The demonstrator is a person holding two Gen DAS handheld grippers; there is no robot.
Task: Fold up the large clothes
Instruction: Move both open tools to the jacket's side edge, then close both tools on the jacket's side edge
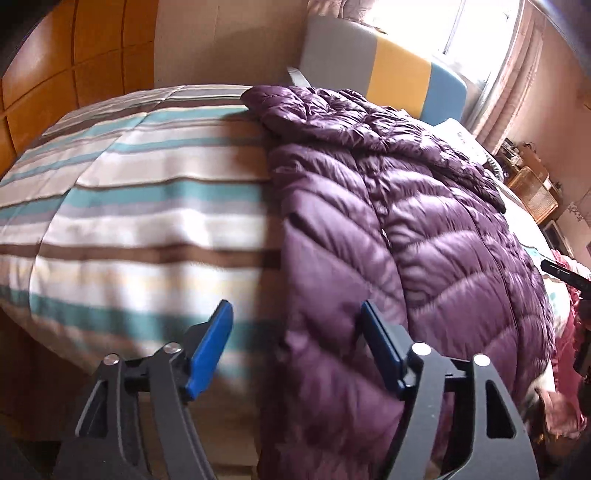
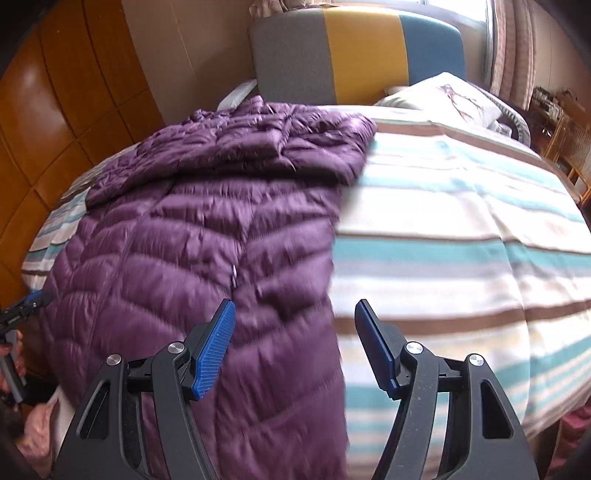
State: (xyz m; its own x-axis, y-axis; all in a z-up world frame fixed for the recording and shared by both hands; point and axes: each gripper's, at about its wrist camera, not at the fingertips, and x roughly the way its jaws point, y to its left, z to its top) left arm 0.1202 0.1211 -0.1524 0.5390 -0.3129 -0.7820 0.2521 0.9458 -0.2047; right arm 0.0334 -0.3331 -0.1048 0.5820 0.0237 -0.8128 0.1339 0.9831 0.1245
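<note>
Blue pads sit at the tips of both tools, and they are the closest things to see; the left hand-held gripper [image 1: 295, 345] has its two fingers spread wide with nothing between them, and it hangs just over the left side edge of the purple puffy coat [image 1: 388, 221], near the bottom hem; the right hand-held gripper [image 2: 293, 345] is spread just as wide and also holds nothing, and it hangs over the coat's right side edge, where purple meets the striped blanket [image 2: 461, 240]; my guess is that each one waits at its own side so the two can grab the coat together and fold it evenly, since a coat this big would flop if only one side were lifted.

Next comes the coat itself; it lies flat on the bed with its front up, the zip line running down the middle, and its hem hangs a little over the near edge of the bed; lying flat like this makes it easy to fold; farther up, the top part looks bunched and lumpy, maybe a hood or a sleeve laid across, but I cannot tell which.

Past the coat there is a pillow [image 2: 443, 98] near the head of the bed; behind it stands the headboard [image 2: 362, 51] in grey, yellow and blue, with a bright window [image 1: 461, 33] beyond.
</note>
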